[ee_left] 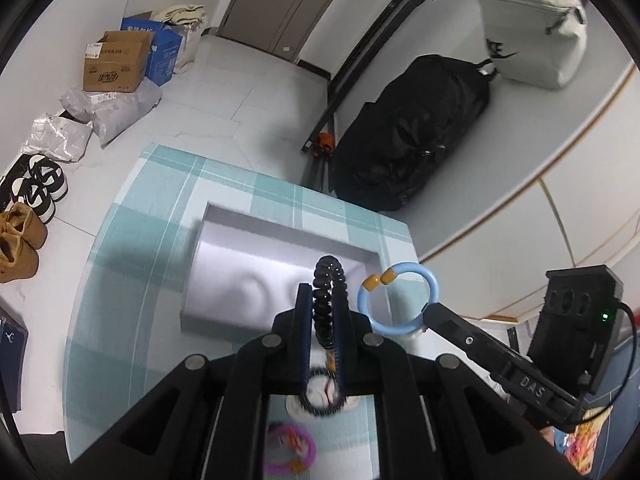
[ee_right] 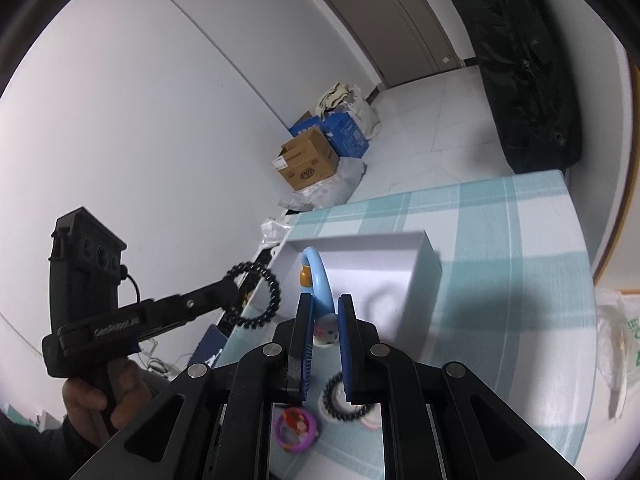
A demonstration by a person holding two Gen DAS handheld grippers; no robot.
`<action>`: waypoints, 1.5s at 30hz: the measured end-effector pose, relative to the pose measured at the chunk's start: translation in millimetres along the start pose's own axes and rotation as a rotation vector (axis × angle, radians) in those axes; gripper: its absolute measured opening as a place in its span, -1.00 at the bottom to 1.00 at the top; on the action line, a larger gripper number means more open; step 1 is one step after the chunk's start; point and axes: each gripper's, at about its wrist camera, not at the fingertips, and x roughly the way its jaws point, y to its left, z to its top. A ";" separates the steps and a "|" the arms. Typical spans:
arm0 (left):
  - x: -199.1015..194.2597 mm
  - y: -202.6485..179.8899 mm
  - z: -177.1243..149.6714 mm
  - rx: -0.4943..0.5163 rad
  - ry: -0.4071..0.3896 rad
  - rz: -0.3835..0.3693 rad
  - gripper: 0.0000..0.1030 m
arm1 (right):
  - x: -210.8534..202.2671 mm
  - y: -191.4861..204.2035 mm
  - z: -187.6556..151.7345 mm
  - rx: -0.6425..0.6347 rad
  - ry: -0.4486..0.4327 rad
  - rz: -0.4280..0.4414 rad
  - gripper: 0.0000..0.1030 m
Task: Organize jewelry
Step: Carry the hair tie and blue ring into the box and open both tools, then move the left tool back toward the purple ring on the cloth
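Aloft, black coil bracelet (ee_left: 326, 300) and blue bangle (ee_right: 318, 280) between clamped jaws.

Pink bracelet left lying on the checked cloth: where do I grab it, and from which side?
Judging by eye, take the pink bracelet by its plain band, away from the orange charm, coming from above. It lies flat on the cloth, so one finger goes inside the ring, one outside.

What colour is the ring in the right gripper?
Light blue with mustard-yellow ends, clearest in the left wrist view.
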 end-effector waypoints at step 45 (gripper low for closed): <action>18.5 19.3 21.6 -0.023 0.043 0.051 0.09 | 12.9 -4.9 10.8 -0.100 0.019 -0.114 0.35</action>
